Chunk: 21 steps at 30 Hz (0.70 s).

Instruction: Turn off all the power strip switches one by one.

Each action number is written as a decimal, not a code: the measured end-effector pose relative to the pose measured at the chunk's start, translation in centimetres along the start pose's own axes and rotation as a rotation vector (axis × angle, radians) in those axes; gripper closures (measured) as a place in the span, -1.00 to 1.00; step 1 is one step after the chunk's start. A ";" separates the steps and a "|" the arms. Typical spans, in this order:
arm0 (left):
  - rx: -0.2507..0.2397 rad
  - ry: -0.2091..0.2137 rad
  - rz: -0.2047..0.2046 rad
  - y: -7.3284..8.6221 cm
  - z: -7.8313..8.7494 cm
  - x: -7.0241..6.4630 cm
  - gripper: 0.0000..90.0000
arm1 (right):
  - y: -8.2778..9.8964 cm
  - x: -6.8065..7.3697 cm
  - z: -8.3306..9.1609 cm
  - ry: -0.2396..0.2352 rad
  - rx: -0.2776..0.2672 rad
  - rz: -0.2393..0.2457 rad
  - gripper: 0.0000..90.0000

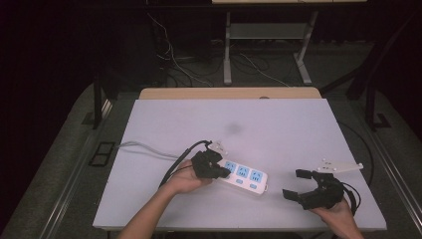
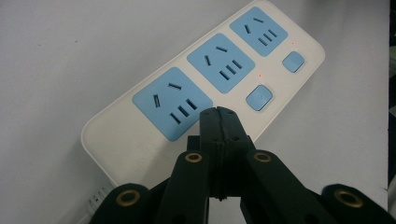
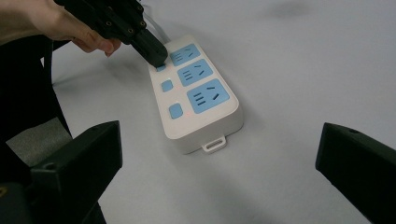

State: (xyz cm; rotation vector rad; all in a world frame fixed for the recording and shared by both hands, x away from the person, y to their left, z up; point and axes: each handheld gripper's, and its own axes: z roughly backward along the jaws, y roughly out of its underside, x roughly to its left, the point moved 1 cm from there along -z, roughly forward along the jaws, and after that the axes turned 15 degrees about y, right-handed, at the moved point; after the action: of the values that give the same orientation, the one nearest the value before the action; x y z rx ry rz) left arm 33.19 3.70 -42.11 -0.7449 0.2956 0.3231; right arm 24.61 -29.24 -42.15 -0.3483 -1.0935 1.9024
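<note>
Fingers (image 2: 208,122) pressed together atop power strip (image 2: 196,88); right gripper (image 1: 304,185) apart.

Dark smudge (image 1: 233,128) on white tabletop (image 1: 278,124) at 12 o'clock; loose cables (image 1: 174,59) on grey floor beyond; metal desk legs (image 1: 227,50) at 12 o'clock.

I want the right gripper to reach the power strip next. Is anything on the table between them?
Nothing visible: bare table lies between the open right gripper and the power strip, whose far end has the left gripper on it.
</note>
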 end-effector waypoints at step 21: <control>-0.006 0.000 0.014 0.0 0.0 0.0 0.99 | 0.0 -0.3 0.1 0.005 -0.001 -0.010 -0.99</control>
State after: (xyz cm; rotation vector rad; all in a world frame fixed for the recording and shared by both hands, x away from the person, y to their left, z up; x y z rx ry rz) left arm 33.25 3.72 -42.08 -0.7485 0.2998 0.3375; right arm 24.66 -29.54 -42.16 -0.3473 -1.0909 1.8919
